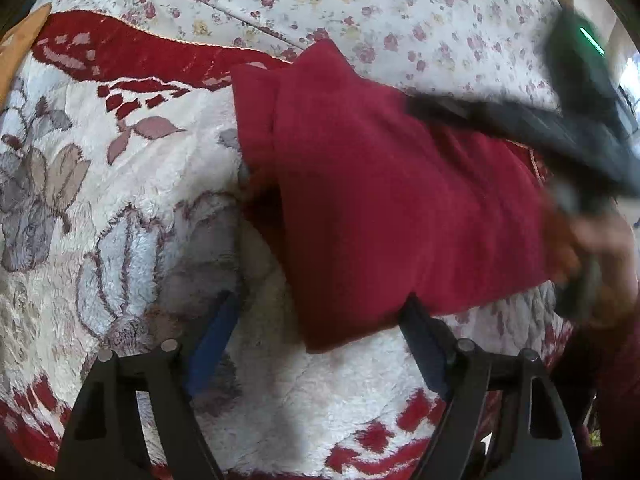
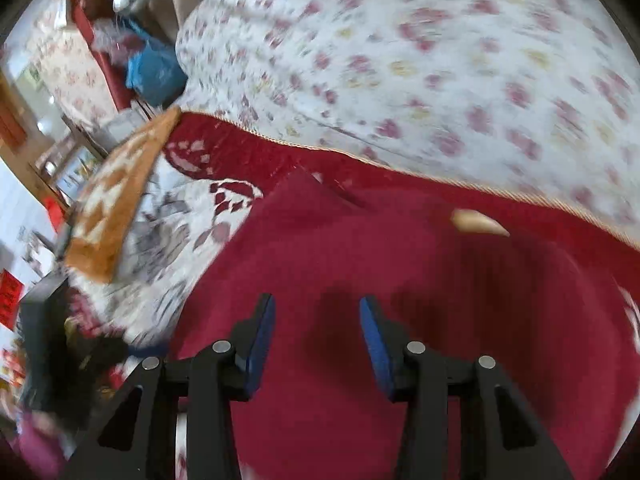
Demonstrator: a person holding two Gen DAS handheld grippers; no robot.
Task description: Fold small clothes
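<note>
A dark red fleece garment [image 1: 380, 200] lies folded on a plush floral blanket [image 1: 100, 208]. My left gripper [image 1: 320, 316] is open and empty, its blue pads [image 1: 216, 340] spread wide at the garment's near corner. The right gripper's blurred black body [image 1: 580, 128] reaches over the garment's right side. In the right wrist view the garment [image 2: 360, 264] fills the middle, and my right gripper [image 2: 318, 312] is open and empty just above it. A small tan tag or label [image 2: 478, 222] shows on the red cloth.
A flowered white quilt [image 1: 320, 4] lies behind the blanket. An orange patterned cloth [image 2: 116, 200] sits at the blanket's left end. A blue bag [image 2: 154, 68] and room clutter lie far left. The holder's hand [image 1: 600, 240] is at the right.
</note>
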